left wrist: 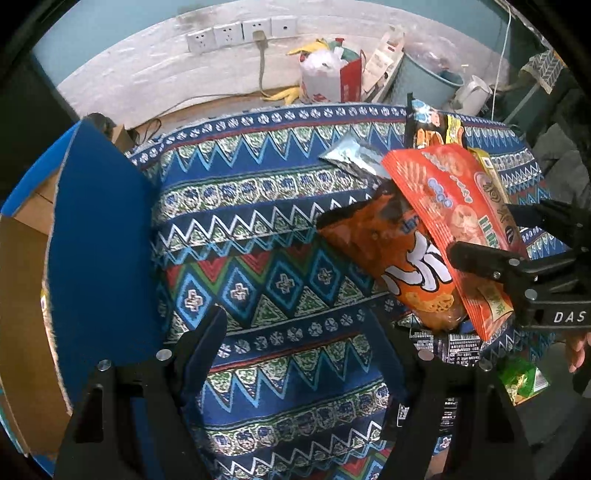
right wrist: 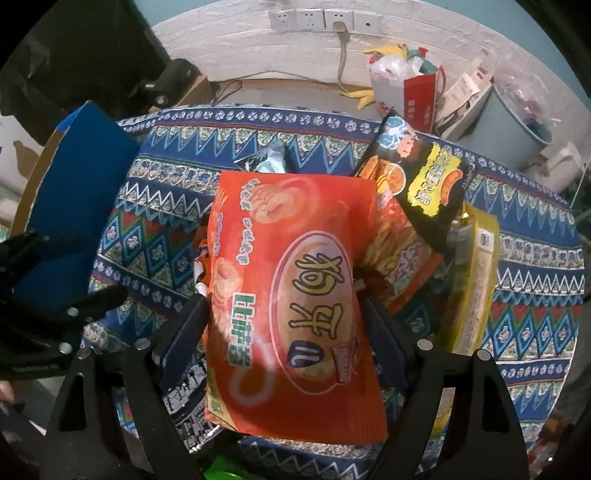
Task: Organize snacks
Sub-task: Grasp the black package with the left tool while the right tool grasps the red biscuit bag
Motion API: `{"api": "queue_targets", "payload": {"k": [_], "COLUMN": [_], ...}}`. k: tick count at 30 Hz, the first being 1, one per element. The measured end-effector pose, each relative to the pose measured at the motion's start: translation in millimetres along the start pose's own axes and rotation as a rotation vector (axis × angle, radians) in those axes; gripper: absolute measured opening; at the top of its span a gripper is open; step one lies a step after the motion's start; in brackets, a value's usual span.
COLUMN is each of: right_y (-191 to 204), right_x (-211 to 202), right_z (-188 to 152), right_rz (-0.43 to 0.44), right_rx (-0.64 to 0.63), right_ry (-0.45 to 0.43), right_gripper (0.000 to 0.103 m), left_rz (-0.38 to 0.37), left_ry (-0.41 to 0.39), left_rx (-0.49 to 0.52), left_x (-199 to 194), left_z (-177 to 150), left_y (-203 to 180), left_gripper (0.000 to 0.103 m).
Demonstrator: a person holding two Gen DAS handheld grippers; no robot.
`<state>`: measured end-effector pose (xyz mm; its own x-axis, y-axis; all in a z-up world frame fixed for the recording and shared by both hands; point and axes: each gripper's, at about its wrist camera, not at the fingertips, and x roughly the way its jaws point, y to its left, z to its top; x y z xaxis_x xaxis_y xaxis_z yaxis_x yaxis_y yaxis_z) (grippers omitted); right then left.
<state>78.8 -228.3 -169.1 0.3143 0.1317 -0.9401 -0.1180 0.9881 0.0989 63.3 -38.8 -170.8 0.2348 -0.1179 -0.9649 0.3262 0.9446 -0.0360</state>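
Jaws first: we see the right gripper (right wrist: pixel 284 317) with its two fingers set on either side of the big red-orange snack bag (right wrist: pixel 295 295); both pads (right wrist: pixel 184 339) sit against the bag's edges, so we read it as grasping the bag. From the left wrist view the same bag (left wrist: pixel 454 221) runs slantwise between the black fingers of that gripper (left wrist: pixel 491 243).

Left gripper (left wrist: pixel 306 350): jaws released, spread wide, nothing between them but the patterned cloth (left wrist: pixel 258 229).

Red-orange bag: lies on top of the snack pile, toward the right side of the cloth-covered surface. Under its left edge we note an orange bag with white lettering (left wrist: pixel 402 266). Beyond its far end, a silver foil pack (left wrist: pixel 351 155). To its far right, a black-and-yellow chip bag (right wrist: pixel 417 173), tilted up. A yellow pack (right wrist: pixel 476 280) lies along the right side of the pile. A dark pack with white print (left wrist: pixel 450 347) pokes out at the near edge of the pile, and a green pack (left wrist: pixel 521 380) is just beside it.

Left edge of the cloth: a blue cardboard box (left wrist: pixel 99 236), flap raised, brown inside.

Behind the far edge: a white brick wall with a row of sockets (left wrist: pixel 240 33), one cable plugged in; a white plastic bag (left wrist: pixel 321 74); a grey-blue bin (left wrist: pixel 424 81).

A bit of a hand (left wrist: pixel 578 350) shows at the right rim of the left wrist view.
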Motion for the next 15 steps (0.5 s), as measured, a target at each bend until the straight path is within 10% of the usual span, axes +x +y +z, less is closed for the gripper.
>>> {"api": "queue_targets", "payload": {"k": [8,11,15], "right_y": [5,6,5], "right_x": [7,1,-7], "right_z": [-4,-6,-12], "right_rz": [-0.003,0.025,-0.017], "right_rx": [-0.026,-0.033,-0.046], "right_ry": [0.007,-0.012,-0.033], "right_gripper": [0.082,0.057,0.053], "left_rz": [-0.008,-0.028,-0.061], "left_ry": [0.019,0.027,0.035], "left_rx": [0.011,0.016,0.017], "left_x": [2,1,-2], "left_z": [-6,-8,-12], "left_y": [-9,-14,-25], "left_gripper": [0.078,0.078,0.078]}}
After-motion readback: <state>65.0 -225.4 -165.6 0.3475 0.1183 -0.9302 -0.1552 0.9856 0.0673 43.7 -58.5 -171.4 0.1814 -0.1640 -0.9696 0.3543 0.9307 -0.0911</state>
